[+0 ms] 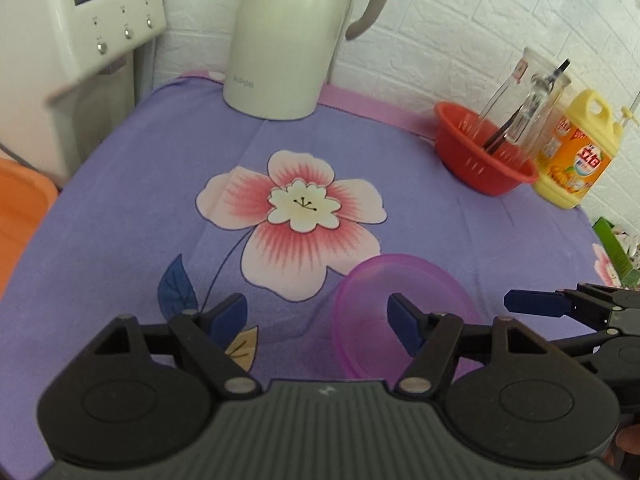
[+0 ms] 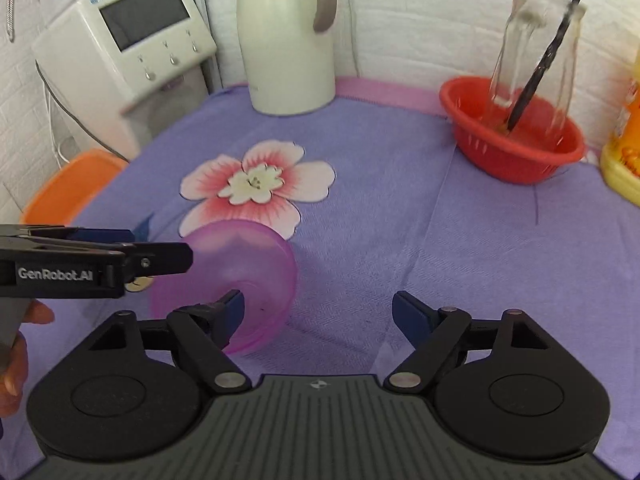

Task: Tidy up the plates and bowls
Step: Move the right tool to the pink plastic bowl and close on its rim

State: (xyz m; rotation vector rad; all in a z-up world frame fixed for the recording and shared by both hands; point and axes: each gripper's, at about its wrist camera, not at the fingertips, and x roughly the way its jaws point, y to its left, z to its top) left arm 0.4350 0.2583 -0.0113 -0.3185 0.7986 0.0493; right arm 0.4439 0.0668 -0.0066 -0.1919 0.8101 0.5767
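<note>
Currently both tongs, left tongs [image 1: 316,318] and right tongs [image 2: 318,314], are standing apart and empty, closing in on the translucent purple bowl [image 2: 240,280] lying tilted near the bench's [image 2: 400,220] front edge. Next move probably calls for straddling its rim. No plates are showing; the red colander [image 2: 512,136] is blurring.

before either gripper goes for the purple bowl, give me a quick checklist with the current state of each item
1. Left gripper open, nothing between its jaws: ok.
2. Right gripper open and empty: ok.
3. Purple bowl free on the cloth, not gripped: ok.
4. Bowl sitting flat: not ok, it looks tilted, opening toward the grippers.
5. Red basket with its glass jars well apart from the bowl: ok.
6. Plates to organize in sight: not ok, none visible.
</note>
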